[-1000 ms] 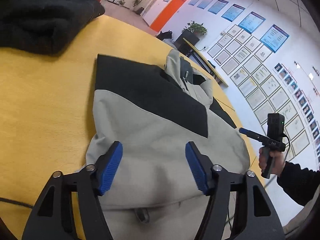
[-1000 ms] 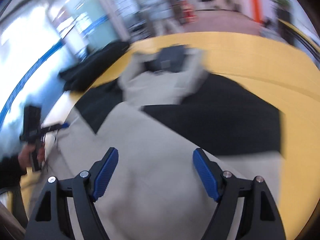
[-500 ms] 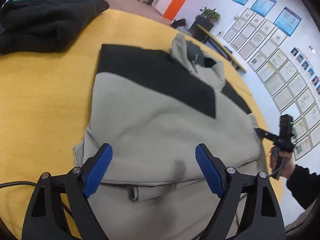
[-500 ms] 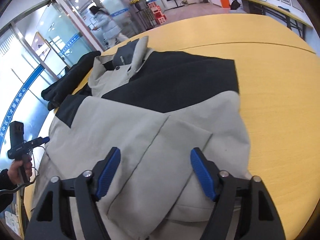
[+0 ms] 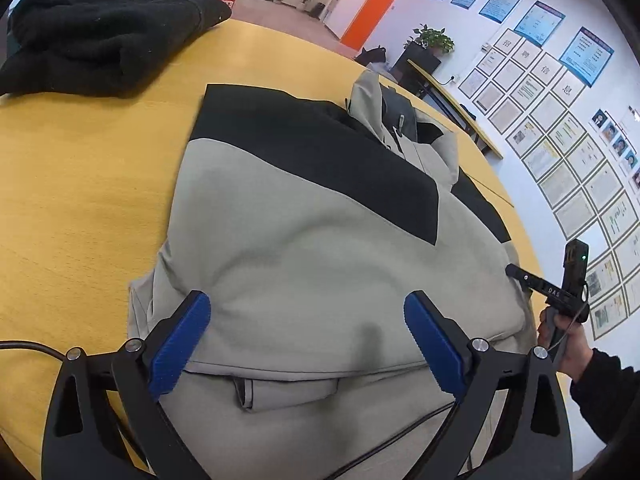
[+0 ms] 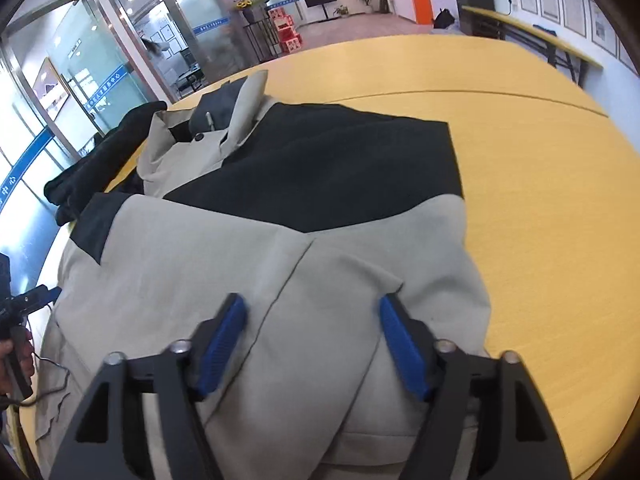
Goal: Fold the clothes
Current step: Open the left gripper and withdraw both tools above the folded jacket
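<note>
A beige and black jacket (image 5: 304, 248) lies partly folded on the yellow table (image 5: 80, 184), collar at the far end. It also shows in the right wrist view (image 6: 240, 264). My left gripper (image 5: 307, 340) is open, hovering over the jacket's near folded edge, holding nothing. My right gripper (image 6: 312, 344) is open, low over the beige folded part near the jacket's right side, with cloth between its blue pads (image 6: 404, 352) but not pinched. The right gripper is also seen in the left wrist view (image 5: 560, 292), held in a hand at the table's right edge.
A pile of black clothing (image 5: 100, 36) lies at the far left of the table; it shows in the right wrist view (image 6: 100, 160) too. A black cable (image 5: 28, 346) runs in at the near left. Bare yellow table (image 6: 540, 200) stretches to the right of the jacket.
Both grippers have drawn back toward the jacket's near edge. The right gripper has sunk lower over the beige fold. The jacket itself has hardly moved.
</note>
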The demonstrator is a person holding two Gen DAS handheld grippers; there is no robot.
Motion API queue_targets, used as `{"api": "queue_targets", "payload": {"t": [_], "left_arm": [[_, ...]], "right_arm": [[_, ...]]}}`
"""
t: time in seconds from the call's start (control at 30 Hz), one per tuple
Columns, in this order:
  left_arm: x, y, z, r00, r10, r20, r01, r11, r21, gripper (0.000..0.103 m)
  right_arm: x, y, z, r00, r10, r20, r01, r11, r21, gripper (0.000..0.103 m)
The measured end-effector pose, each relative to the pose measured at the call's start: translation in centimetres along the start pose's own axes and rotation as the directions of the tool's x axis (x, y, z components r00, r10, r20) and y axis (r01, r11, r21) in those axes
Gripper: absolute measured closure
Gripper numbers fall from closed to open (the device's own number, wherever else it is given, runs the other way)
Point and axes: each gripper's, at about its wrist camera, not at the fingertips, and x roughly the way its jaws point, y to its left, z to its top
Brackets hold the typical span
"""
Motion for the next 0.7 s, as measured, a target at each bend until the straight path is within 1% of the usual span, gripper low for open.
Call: {"api": "queue_targets", "payload": {"t": [0.07,0.1,0.13,0.2,0.27,0.33,0.4,0.5,0.53,0.57,0.6,0.63,0.67,0.7], "left_arm": [[-0.2,-0.5,0.0,1.0,-0.007,0.011,0.007,1.0,0.018,0.005],[-0.4,-0.8,0.0,1.0,-0.013,0.019,0.012,1.0,0.026,0.005],[-0.6,-1.1,0.0,0.999,-0.02,0.028,0.019,0.999,0.035,0.005],[-0.3,-1.3,-0.1,1.0,-0.008,0.008,0.008,0.999,0.052,0.004],[0.2,-1.3,-0.2,1.0,0.012,-0.023,-0.01,0.998,0.069,0.004],[0.8,-1.2,-0.5,0.999,0.031,-0.043,-0.028,0.996,0.081,0.004],[0.7,-1.6,-0.6,0.999,0.034,-0.032,-0.031,0.995,0.09,0.003],[0.3,-1.7,-0.6,1.0,0.012,-0.022,-0.01,0.997,0.081,0.003],[0.2,-1.7,-0.7,1.0,0.008,-0.018,-0.007,0.997,0.075,0.003],[0.1,-1.7,-0.7,1.0,0.008,-0.018,-0.006,0.997,0.073,0.003],[0.0,-1.7,-0.8,1.0,0.007,-0.018,-0.006,0.998,0.07,0.003],[-0.1,-1.7,-0.8,1.0,0.007,-0.018,-0.005,0.998,0.068,0.003],[-0.1,-1.8,-0.9,1.0,0.005,-0.018,-0.004,0.998,0.069,0.003],[-0.2,-1.8,-0.8,1.0,0.0,-0.019,0.001,0.997,0.072,0.003]], "right_arm": [[-0.6,-0.3,-0.1,1.0,-0.003,0.021,0.003,1.0,0.003,0.061],[-0.9,-0.4,-0.1,1.0,-0.004,0.031,0.004,1.0,0.004,0.064],[-1.3,-0.5,-0.1,0.999,-0.005,0.043,0.005,1.0,0.005,0.064],[-2.1,-0.3,-0.1,0.998,0.015,0.068,-0.015,1.0,0.002,0.064],[-2.1,-0.5,0.0,0.998,0.026,0.053,-0.027,1.0,0.015,0.057],[-1.3,-0.7,-0.1,1.0,0.023,0.019,-0.024,0.999,0.031,0.054],[-1.2,-0.5,-0.1,1.0,0.016,0.021,-0.017,0.999,0.031,0.054],[-0.7,-0.6,-0.4,1.0,0.003,0.008,-0.004,0.999,0.037,0.054],[-0.5,-0.7,-0.4,1.0,-0.005,0.011,0.004,0.999,0.034,0.056],[-0.4,-0.6,-0.3,1.0,-0.025,0.009,0.025,0.999,0.023,0.068],[-0.4,-0.5,-0.3,0.999,-0.041,0.009,0.04,0.999,0.013,0.074],[-0.5,-0.5,-0.2,0.999,-0.03,0.018,0.03,0.999,0.015,0.088],[-1.0,-0.3,-0.1,0.999,-0.031,0.042,0.03,0.999,0.011,0.093],[-1.5,-0.1,-0.1,0.997,-0.033,0.067,0.033,0.999,0.007,0.095]]}}
